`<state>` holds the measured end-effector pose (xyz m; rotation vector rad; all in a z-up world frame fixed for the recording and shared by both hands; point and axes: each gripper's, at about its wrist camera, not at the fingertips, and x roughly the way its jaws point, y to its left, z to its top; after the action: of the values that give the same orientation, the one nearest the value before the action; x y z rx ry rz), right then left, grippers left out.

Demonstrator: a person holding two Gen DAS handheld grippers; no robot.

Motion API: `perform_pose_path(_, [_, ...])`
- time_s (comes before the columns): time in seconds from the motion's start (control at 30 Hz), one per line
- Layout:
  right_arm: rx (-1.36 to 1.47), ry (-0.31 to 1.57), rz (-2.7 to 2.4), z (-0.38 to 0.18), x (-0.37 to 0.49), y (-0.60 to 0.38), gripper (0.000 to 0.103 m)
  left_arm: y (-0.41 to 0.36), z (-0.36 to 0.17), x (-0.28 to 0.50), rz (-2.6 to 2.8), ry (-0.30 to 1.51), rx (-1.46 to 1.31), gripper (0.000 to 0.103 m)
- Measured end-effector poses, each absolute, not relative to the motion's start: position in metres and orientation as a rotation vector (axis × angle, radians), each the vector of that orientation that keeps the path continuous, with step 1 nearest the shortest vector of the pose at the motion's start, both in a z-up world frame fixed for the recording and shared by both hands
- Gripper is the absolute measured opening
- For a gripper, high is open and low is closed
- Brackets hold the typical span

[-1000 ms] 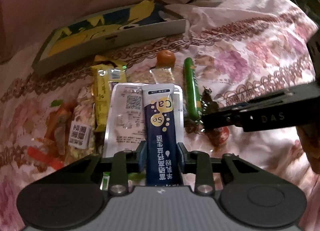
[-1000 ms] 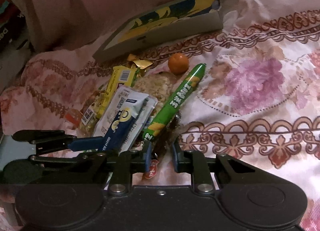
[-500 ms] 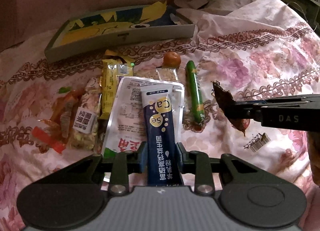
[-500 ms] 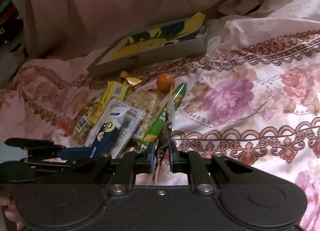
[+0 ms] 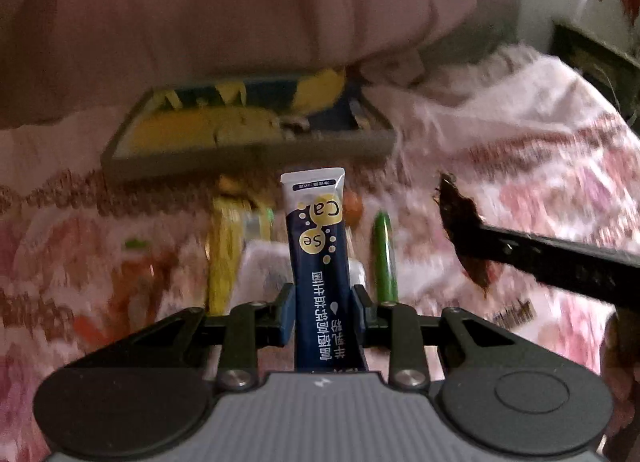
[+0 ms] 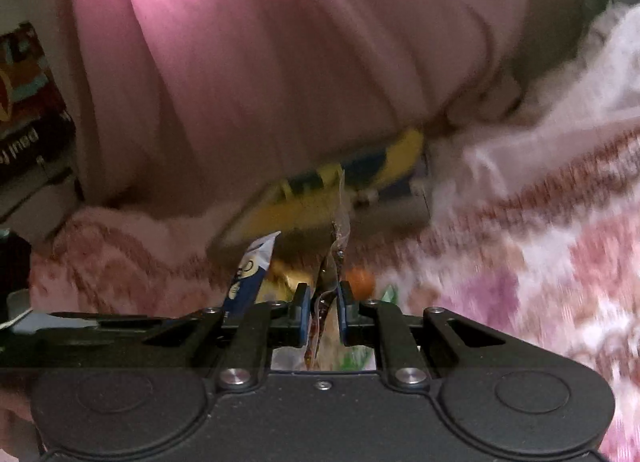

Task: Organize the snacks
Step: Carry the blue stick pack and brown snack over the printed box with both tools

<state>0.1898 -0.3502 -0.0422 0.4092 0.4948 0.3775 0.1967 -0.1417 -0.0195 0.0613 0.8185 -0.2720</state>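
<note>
My left gripper [image 5: 322, 298] is shut on a dark blue sachet [image 5: 320, 262] with "Ca" and "Se" in yellow circles, held above the bed. My right gripper [image 6: 323, 304] is shut on a thin dark brown snack packet [image 6: 330, 282] seen edge-on; it also shows in the left wrist view [image 5: 464, 230] at the right, in the air. The blue sachet shows in the right wrist view [image 6: 250, 274] too. A shallow grey box with a yellow cartoon print [image 5: 248, 130] lies ahead on the bed. Both views are blurred.
On the flowered pink bedspread [image 5: 540, 166] lie a green sausage stick [image 5: 384, 258], a yellow bar [image 5: 224, 254], a white pouch [image 5: 264, 274] and a small orange fruit [image 6: 360, 280]. A pink quilt [image 5: 240, 22] rises behind the box.
Both grippers have lifted and tilted up toward the box, each keeping its packet. The snack pile has dropped lower in the views and the images have blurred.
</note>
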Motion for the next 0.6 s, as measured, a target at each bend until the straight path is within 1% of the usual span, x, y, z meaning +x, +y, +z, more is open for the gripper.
perform_pose_path(0.13, [0.399, 0.429, 0.353, -0.038, 0.215, -0.35, 0.015, -0.142, -0.004, 0.226, -0.243, 0.746, 0.014, 0.032])
perform_pose_path(0.33, [0.483, 0.332, 0.297, -0.036, 0.271, -0.363, 0.015, -0.14, 0.013, 0.287, -0.191, 0.641, -0.034, 0.032])
perform_pose_path(0.47, [0.523, 0.271, 0.279, -0.04, 0.32, -0.366, 0.015, -0.135, 0.015, 0.332, -0.152, 0.582, -0.054, 0.032])
perform_pose_path(0.6, [0.568, 0.249, 0.262, -0.059, 0.366, -0.364, 0.015, -0.128, 0.008, 0.377, -0.099, 0.537, -0.055, 0.032])
